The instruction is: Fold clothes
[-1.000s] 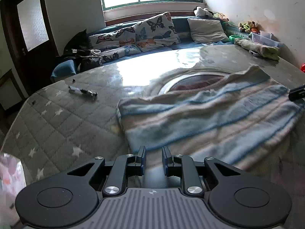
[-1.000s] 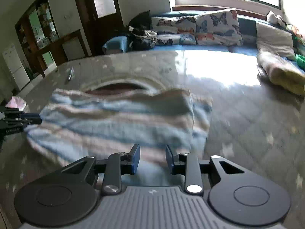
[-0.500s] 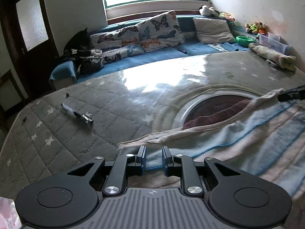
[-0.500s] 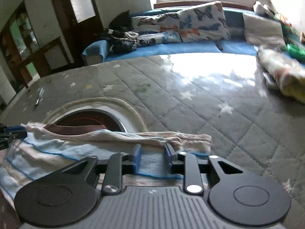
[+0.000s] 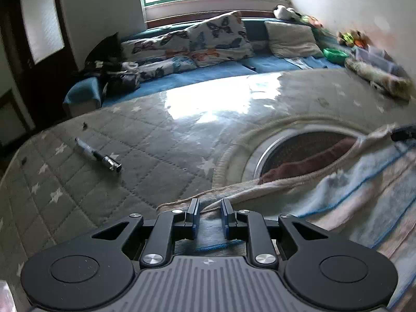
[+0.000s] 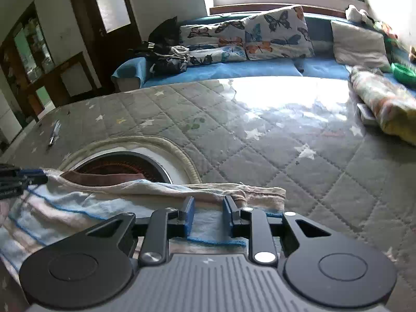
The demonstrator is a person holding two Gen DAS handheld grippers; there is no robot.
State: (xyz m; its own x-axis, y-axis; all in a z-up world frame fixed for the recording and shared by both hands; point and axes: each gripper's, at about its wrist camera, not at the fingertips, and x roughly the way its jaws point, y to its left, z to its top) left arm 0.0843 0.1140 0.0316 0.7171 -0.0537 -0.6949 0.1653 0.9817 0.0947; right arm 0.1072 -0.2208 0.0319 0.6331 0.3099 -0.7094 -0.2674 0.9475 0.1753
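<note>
A blue, pink and cream striped cloth (image 5: 351, 195) lies on the grey quilted table cover (image 5: 156, 143); its far edge runs along a round opening (image 5: 299, 150). My left gripper (image 5: 209, 208) is shut on the cloth's left corner, with fabric bunched between its pads. My right gripper (image 6: 208, 205) holds the cloth (image 6: 78, 208) near its right corner, and its jaws are opening slightly with fabric still between them. Each gripper shows at the edge of the other's view: the right gripper (image 5: 403, 132) and the left gripper (image 6: 23, 179).
A brown cloth (image 5: 306, 161) hangs inside the round opening. A pen (image 5: 97, 154) lies on the cover at the left. A rolled bundle of fabric (image 6: 384, 106) sits at the right edge. Behind the table is a blue sofa with butterfly pillows (image 5: 215, 41).
Both grippers have travelled forward over the table with the cloth's edge in them. The cloth, spread out ahead a second ago, now lies mostly under and beside the grippers.
</note>
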